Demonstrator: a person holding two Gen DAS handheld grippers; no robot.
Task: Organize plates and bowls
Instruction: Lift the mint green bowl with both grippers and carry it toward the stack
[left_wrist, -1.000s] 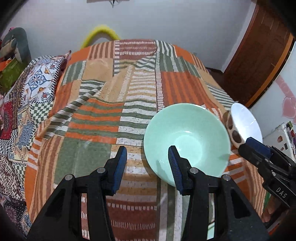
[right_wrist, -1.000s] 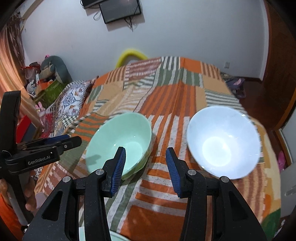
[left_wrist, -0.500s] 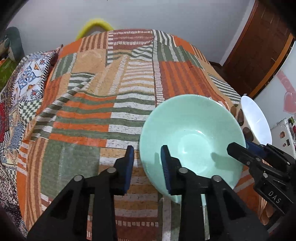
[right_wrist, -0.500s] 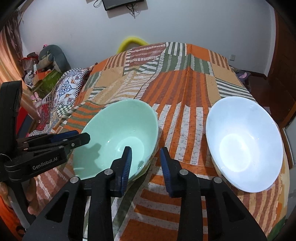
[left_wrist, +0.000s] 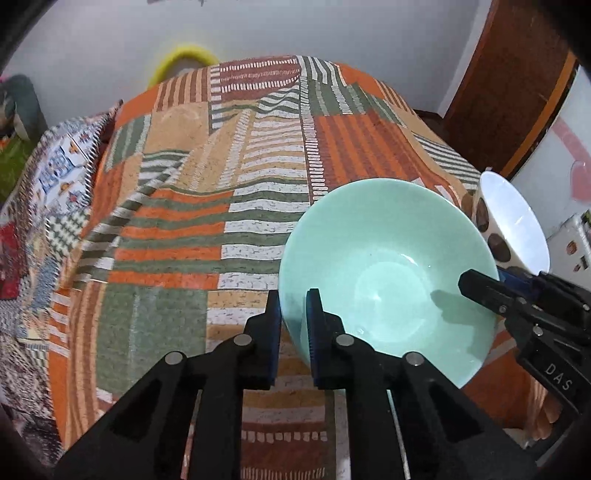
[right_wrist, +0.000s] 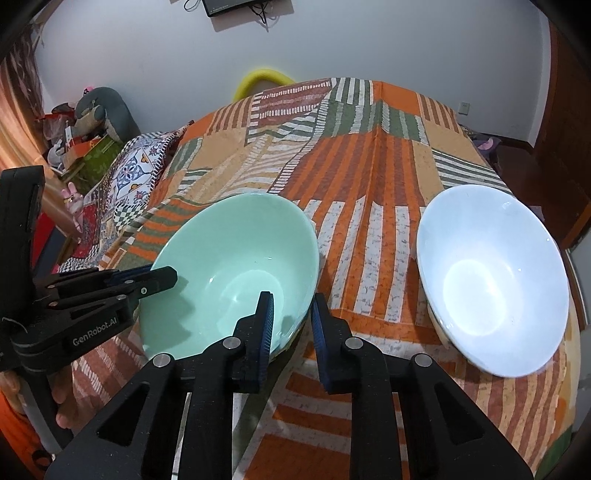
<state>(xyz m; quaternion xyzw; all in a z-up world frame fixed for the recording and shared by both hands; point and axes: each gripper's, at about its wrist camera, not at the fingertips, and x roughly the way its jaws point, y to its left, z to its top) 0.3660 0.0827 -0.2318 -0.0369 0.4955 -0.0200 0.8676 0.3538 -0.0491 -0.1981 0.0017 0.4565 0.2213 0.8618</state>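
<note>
**Speaker one:** While the left wrist view is up, the left gripper (left_wrist: 293, 317) is seen clamped on the near-left rim of the green bowl (left_wrist: 388, 273), one pad outside the wall, one inside. Its jaws have just been closing, and the rim is caught between them. The bowl lies ahead and to the right of those fingers, on the striped bedspread (left_wrist: 221, 192).

**Speaker two:** And the right gripper (left_wrist: 480, 288) is spotted at the opposite side of that rim, coming in from the right edge. The white bowl (left_wrist: 517, 225) is glimpsed just behind it, close beside the green one.

**Speaker one:** Over to the right wrist view. The right gripper (right_wrist: 291, 317) is shown with its left finger inside the green bowl (right_wrist: 229, 266) and its right finger outside, the near-right rim pinched between them. Those jaws have just been closing too.

**Speaker two:** So the bowl is held from two facing sides. The left gripper (right_wrist: 162, 277) is seen across at the far-left rim.

**Speaker one:** The white bowl (right_wrist: 491, 280) is set well off to the right, untouched, on the same bedspread (right_wrist: 369, 184).

**Speaker two:** A round thing, so no long axis is offered; the line between the two grips is what counts. A level lift is judged to be needed, then a carry to the right, the right hand being nearer the white bowl.
</note>
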